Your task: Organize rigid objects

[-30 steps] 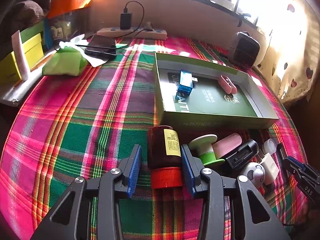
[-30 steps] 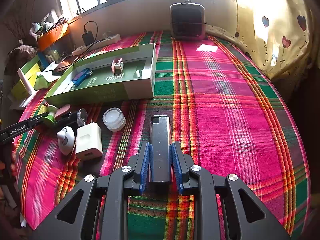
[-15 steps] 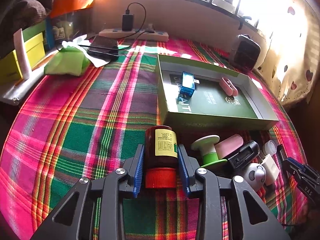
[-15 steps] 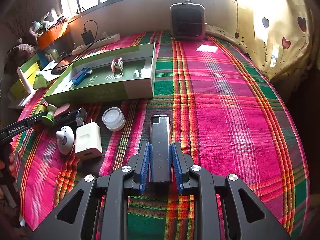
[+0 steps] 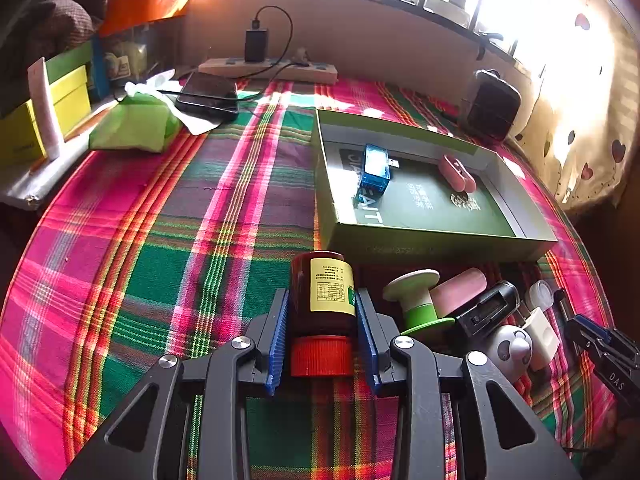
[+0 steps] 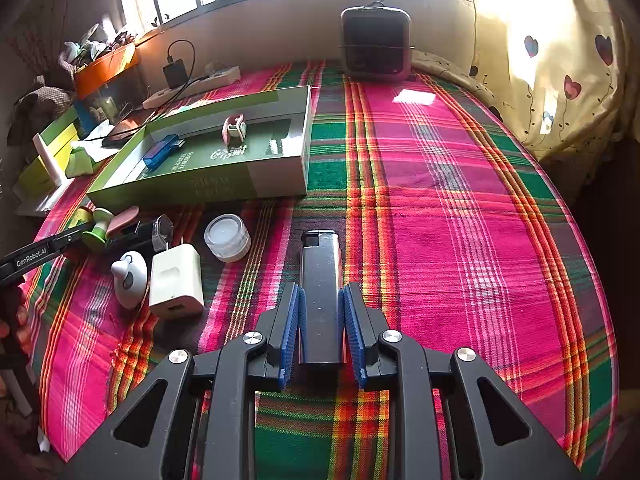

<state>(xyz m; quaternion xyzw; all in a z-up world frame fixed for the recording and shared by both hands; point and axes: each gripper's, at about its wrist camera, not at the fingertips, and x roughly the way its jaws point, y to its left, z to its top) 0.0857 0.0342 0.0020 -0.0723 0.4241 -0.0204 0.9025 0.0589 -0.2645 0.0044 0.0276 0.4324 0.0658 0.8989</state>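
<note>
My left gripper (image 5: pixel 322 320) is shut on a brown bottle (image 5: pixel 324 292) with a red cap and a yellow label, lying on the plaid cloth. My right gripper (image 6: pixel 321 312) is shut on a grey lighter (image 6: pixel 321 276) that lies on the cloth. A green box (image 5: pixel 432 242) sits beyond the bottle and holds a blue USB device (image 5: pixel 375 172) and a pink clip (image 5: pixel 456 168). The box also shows in the right wrist view (image 6: pixel 208 186), at the left.
Loose items lie beside the bottle: a green-white spool (image 5: pixel 416 300), a pink case (image 5: pixel 460 290), a black gadget (image 5: pixel 490 312), a white charger (image 6: pixel 176 280), a round jar (image 6: pixel 227 236), a white figure (image 6: pixel 129 276). A small heater (image 6: pixel 376 44) and a power strip (image 5: pixel 268 70) stand at the back.
My left gripper has closed its fingers on the brown bottle and moved forward around it. My right gripper has stayed shut on the lighter, unmoved.
</note>
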